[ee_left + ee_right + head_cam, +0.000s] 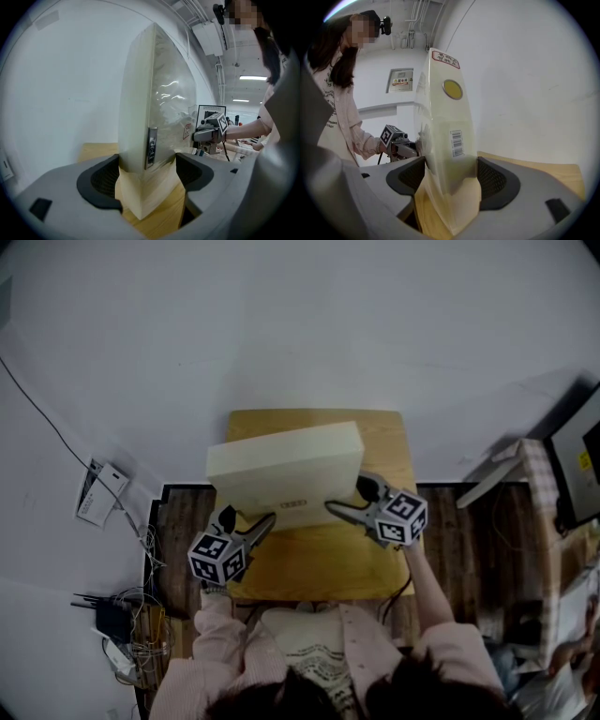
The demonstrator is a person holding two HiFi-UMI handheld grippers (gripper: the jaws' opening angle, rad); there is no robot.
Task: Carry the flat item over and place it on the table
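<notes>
The wooden desk (319,568) stands against the white wall (281,324). The cream box (286,470) sits over the desk's far half, broad face up and slightly tilted. I can't tell whether it touches the desk. Both tongs clamp its near edge, the left tongs (261,524) by the left corner and the right tongs (339,509) by the right. Each pair of jaws is spread wide and pressed on the box's two broad faces. Both forearms, in pink sleeves (441,615), reach forward, nearly level. A monitor (581,460) stands off to the right. A router (114,620) and cables (150,634) lie on the floor (183,521) at left, well apart from the box.
</notes>
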